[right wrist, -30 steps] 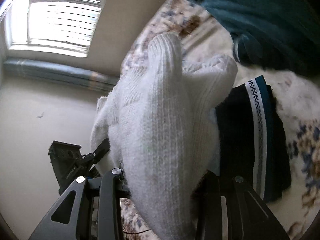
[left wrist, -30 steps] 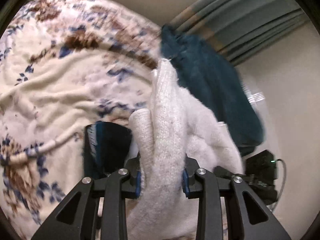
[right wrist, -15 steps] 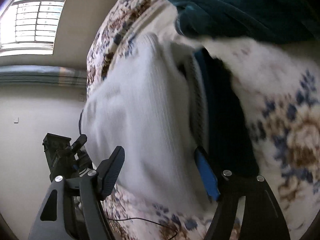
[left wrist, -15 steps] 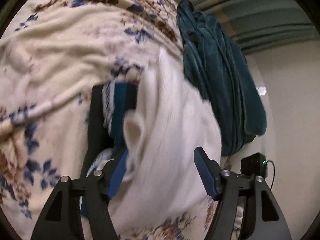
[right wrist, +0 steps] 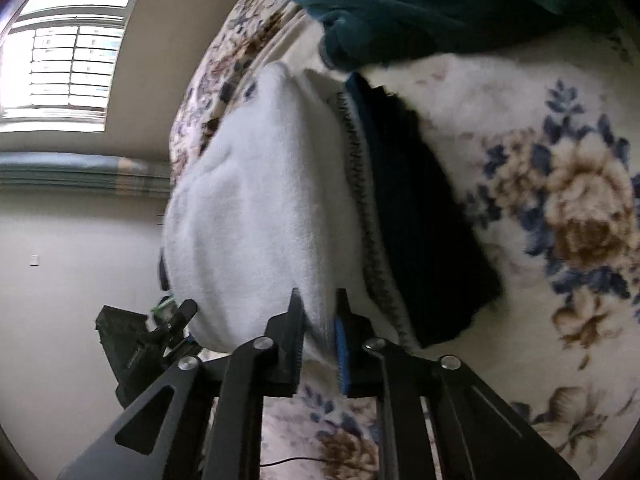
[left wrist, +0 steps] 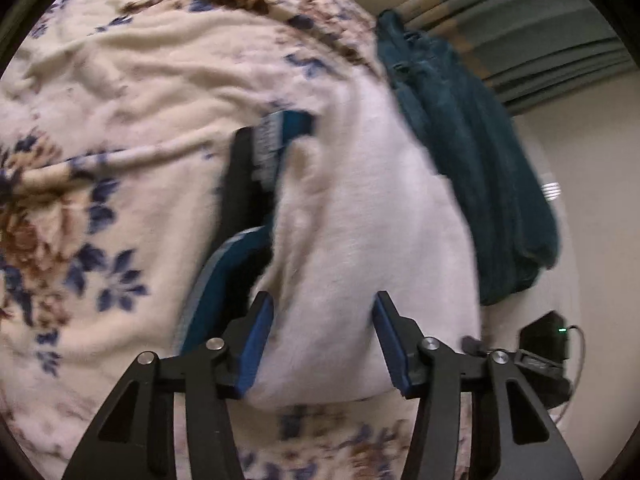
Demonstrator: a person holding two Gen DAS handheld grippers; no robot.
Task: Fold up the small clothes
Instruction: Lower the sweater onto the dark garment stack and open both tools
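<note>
A folded white knit garment lies on the floral blanket, partly on top of a dark folded garment with a blue and white patterned band. My left gripper is open, its jaws apart over the near edge of the white garment. In the right wrist view the white garment lies beside the dark garment. My right gripper has its jaws close together, pinching the white garment's near edge.
A teal garment is heaped at the far side of the bed, also in the right wrist view. A black device with a green light and cable sits off the bed edge. Curtains and a window stand behind.
A second ago both grippers held the white garment up. It now lies on the bed over the dark garment. The left gripper has opened; the right opened, then closed on the edge.
</note>
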